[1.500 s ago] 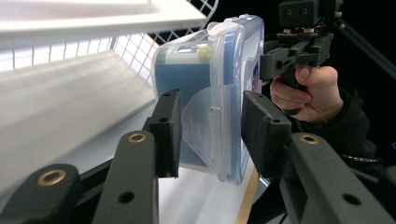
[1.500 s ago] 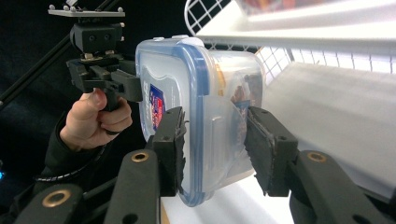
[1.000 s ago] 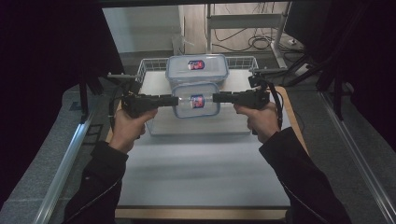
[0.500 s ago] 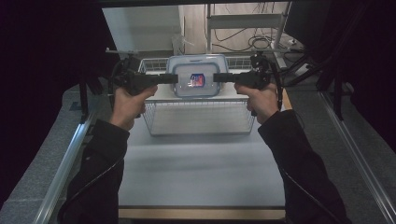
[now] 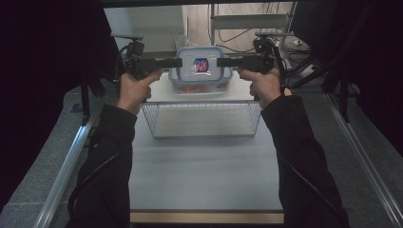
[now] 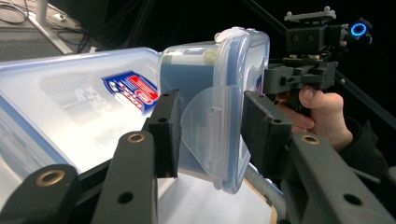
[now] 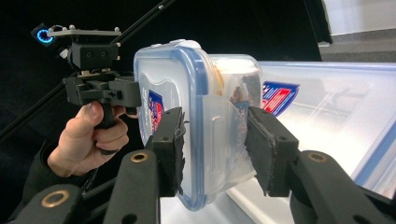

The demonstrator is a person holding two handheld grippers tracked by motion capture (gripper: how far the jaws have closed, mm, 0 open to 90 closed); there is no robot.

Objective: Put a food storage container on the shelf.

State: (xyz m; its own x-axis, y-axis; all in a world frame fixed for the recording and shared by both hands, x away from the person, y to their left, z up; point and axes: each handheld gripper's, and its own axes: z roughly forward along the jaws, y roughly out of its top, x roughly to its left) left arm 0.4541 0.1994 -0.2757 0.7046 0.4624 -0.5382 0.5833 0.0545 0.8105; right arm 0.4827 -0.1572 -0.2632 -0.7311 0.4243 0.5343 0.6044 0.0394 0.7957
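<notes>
We are gripping the clear blue-rimmed plastic food container (image 5: 200,69) at both ends — left claw (image 6: 210,133) and right claw (image 7: 212,149) each clenched on it. Carrying it above the white wire basket (image 5: 202,118), we are best keeping both claws level — equal squeeze, no tilt.

Premises present as a laboratory or recording workspace, not a home. Evidence: a pale rectangular worktable (image 5: 204,175) enclosed by black curtain panels (image 5: 47,52); silver aluminium rails (image 5: 66,161) along both sides; loose black cables (image 5: 237,45) on the floor beyond; grey metal shelving frame (image 5: 247,21) behind.
</notes>
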